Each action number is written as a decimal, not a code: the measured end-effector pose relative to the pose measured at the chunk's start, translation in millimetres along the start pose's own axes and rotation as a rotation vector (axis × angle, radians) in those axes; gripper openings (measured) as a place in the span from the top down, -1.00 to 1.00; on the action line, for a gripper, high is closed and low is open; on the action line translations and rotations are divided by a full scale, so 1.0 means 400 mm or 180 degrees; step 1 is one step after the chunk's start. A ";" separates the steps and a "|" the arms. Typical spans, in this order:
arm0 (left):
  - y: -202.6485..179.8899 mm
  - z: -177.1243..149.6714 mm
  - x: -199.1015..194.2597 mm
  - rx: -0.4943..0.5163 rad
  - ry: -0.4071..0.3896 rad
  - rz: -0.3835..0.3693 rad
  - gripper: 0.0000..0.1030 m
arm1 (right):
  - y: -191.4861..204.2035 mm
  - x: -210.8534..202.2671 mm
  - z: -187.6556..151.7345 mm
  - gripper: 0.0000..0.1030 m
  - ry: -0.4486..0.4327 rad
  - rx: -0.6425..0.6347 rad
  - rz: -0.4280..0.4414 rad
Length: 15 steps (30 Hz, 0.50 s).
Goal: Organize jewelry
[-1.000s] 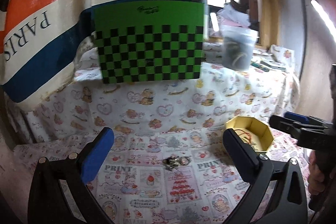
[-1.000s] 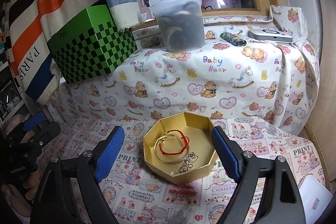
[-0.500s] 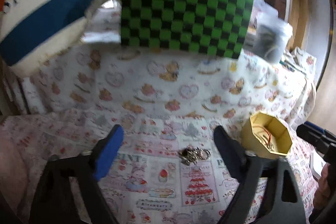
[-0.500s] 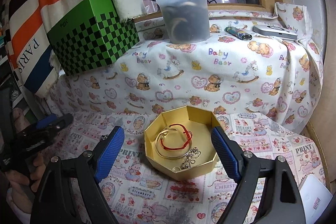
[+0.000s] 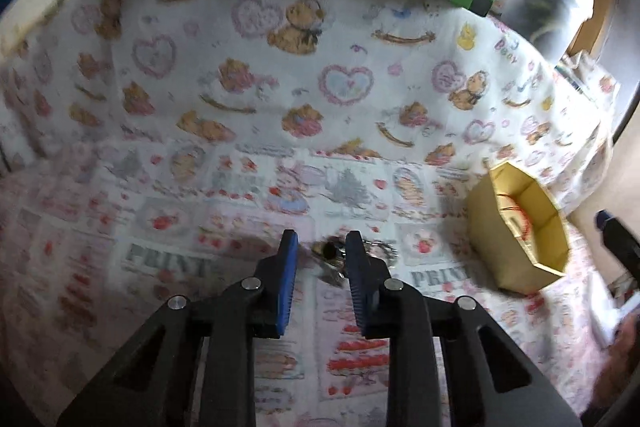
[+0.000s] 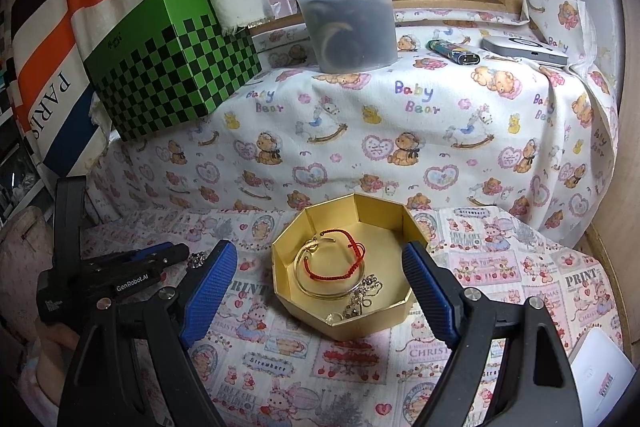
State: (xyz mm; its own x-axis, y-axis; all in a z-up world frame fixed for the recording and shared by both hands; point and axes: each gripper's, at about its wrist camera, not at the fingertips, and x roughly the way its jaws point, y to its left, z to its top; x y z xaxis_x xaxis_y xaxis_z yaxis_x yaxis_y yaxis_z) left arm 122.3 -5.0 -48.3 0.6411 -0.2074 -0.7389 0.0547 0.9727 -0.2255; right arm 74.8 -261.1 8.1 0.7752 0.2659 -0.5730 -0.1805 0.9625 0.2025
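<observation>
Two grippers are working over a printed cloth (image 6: 500,259). The left gripper (image 5: 320,247) is pointing down at a small metal jewelry piece (image 5: 332,251) lying on the cloth. Its jaws have just been closing and are now standing narrow, with the piece sitting between the blue pads (image 5: 287,259) — blur is making it impossible to tell whether the pads are pressing on it. The right gripper (image 6: 320,259) is hovering with its jaws wide apart, one on each side of a gold octagonal box (image 6: 400,311), touching nothing. Inside the box are lying a red cord bracelet (image 6: 352,259), a metal bangle (image 6: 308,287) and a small chain piece (image 6: 362,297). A green checkered box (image 6: 176,67) and a plastic tub (image 6: 346,15) are standing on the raised ledge behind.
</observation>
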 end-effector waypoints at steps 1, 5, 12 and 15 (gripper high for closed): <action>0.003 0.001 0.002 -0.0021 0.0005 -0.0087 0.55 | 0.000 0.001 0.000 -0.67 0.0003 -0.0002 -0.0002; -0.010 -0.005 -0.021 0.0047 -0.0077 -0.0252 0.55 | -0.001 0.001 0.000 -0.67 0.0007 0.0006 0.0006; -0.055 -0.023 0.003 0.0234 0.0116 -0.0156 0.58 | -0.001 0.000 0.000 -0.67 0.0017 0.0010 0.0002; -0.066 -0.023 0.011 0.0287 0.0105 -0.0057 0.71 | -0.001 0.000 0.000 -0.67 0.0016 0.0013 0.0008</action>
State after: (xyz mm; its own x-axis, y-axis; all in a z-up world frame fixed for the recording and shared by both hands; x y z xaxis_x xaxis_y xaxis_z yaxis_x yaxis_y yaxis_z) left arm 116.5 -32.6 -51.4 0.6139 -0.2266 -0.7561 0.1355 0.9739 -0.1819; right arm 74.9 -261.5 7.9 0.7718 0.2685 -0.5764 -0.1798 0.9616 0.2072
